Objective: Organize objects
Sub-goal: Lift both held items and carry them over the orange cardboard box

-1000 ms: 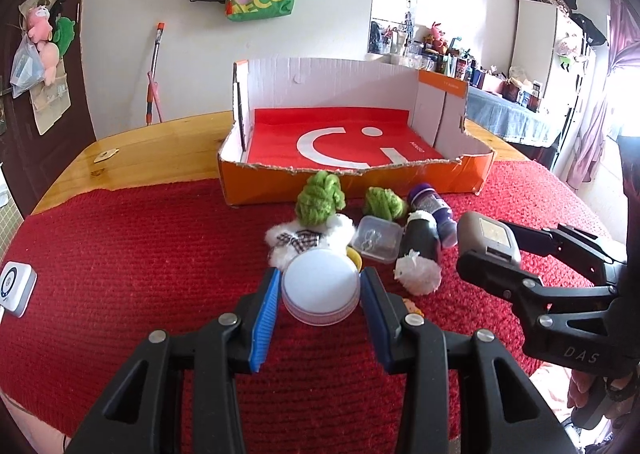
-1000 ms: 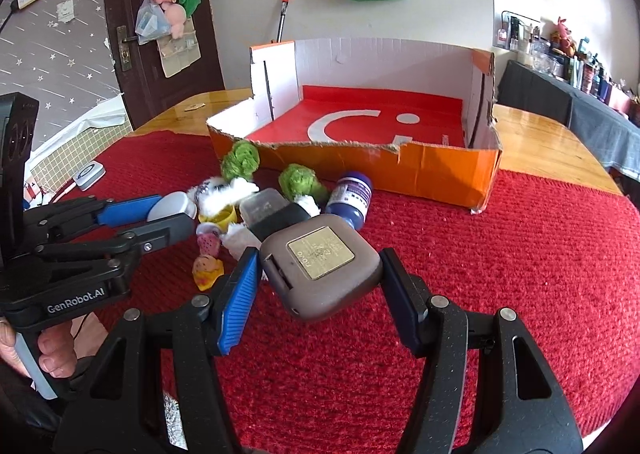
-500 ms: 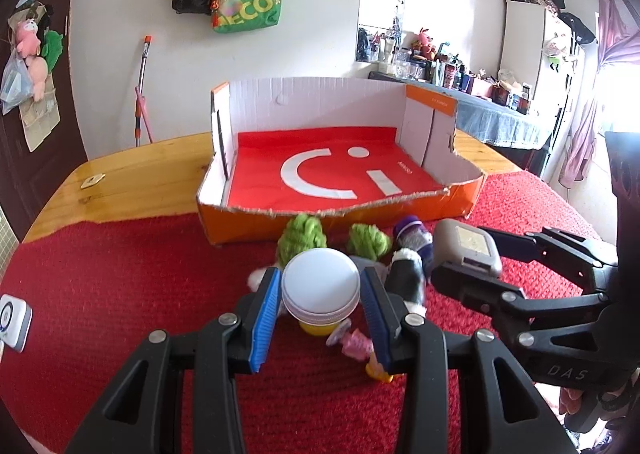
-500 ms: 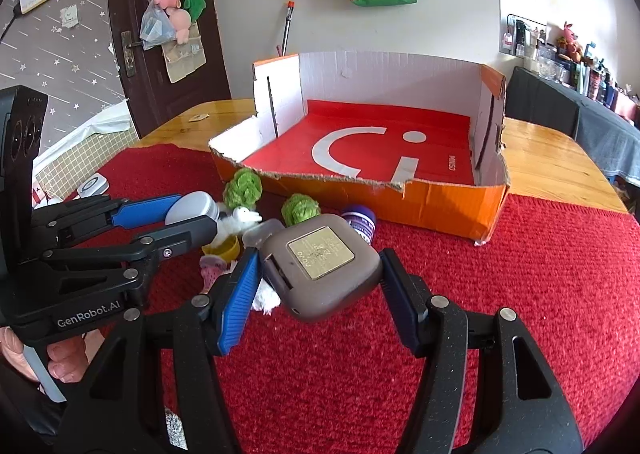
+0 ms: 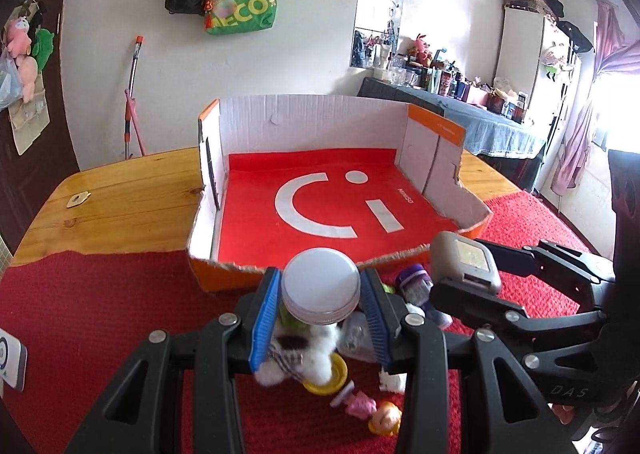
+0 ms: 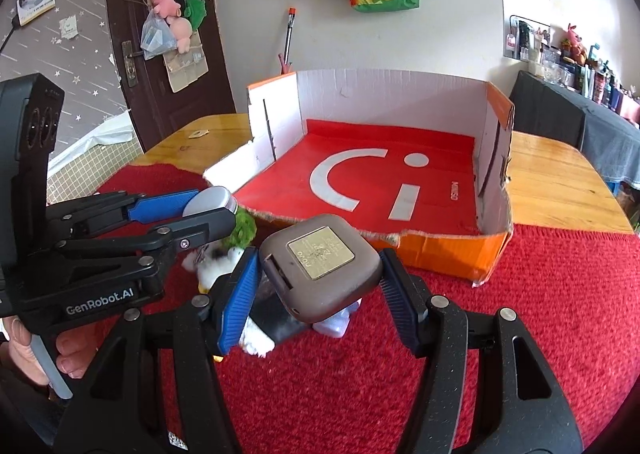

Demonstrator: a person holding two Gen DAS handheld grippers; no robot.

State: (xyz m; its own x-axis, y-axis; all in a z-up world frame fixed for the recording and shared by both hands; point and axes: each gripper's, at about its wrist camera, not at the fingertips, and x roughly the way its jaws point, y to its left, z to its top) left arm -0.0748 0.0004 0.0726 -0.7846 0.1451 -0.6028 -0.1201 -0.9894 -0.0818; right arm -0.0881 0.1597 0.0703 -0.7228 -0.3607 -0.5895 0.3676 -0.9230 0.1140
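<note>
Box (image 5: 312, 210) seen empty on worktop, nothing stowed yet. White-lidded jar (image 5: 320, 290) clamped in left gripper (image 5: 320, 318) jaws, brown case (image 6: 320, 266) clamped in right gripper (image 6: 316, 294) jaws, both held near box front edge. Toy pile (image 5: 340, 374) left on red cloth (image 6: 520, 314).

The left tongs (image 5: 320, 292) fill the lower middle of the left wrist view, their blue pads (image 5: 265, 318) pressed on both sides of a round white-lidded jar (image 5: 320, 290). The right tongs (image 6: 318, 274) sit low and central in the right wrist view, clamped on a brown square case (image 6: 320, 266). A hand (image 6: 24, 354) at the lower left edge seems to grip the left handle.
</note>
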